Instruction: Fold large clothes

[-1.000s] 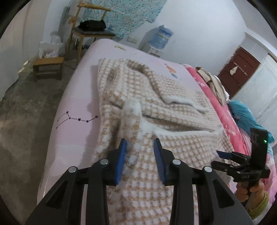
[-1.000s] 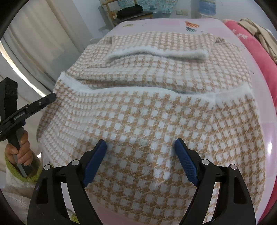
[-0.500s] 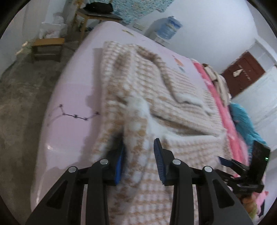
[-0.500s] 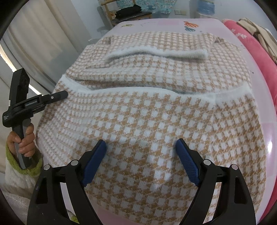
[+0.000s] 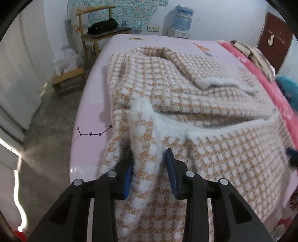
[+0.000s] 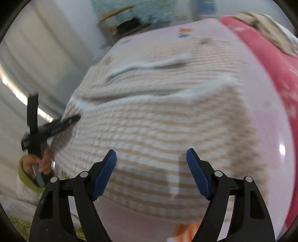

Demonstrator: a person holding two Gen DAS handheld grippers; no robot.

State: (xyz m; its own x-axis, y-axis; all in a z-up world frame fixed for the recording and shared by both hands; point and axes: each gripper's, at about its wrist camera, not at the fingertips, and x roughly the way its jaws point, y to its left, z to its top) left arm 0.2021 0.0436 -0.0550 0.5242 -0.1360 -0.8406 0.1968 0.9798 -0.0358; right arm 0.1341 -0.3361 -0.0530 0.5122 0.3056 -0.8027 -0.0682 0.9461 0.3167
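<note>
A large beige-and-white houndstooth knit garment lies partly folded on the pink bed; its fluffy white hem runs across the middle. My left gripper is shut on a raised ridge of the garment's left edge, and the fabric fills the gap between its blue pads. In the blurred right wrist view the same garment spreads below my right gripper. Its jaws stand wide and are closing above the near part of the cloth, pinching nothing. The left gripper, held by a hand, shows at that view's left.
The pink sheet ends at the bed's left edge, with grey floor beyond. A low wooden stool and a wooden chair stand there. A water bottle is at the far wall. A red quilt borders the right side.
The left gripper has shifted and rolled, keeping the cloth ridge between its pads. The right gripper has swung sideways over the garment, blurring its view, and its jaws have narrowed a little.
</note>
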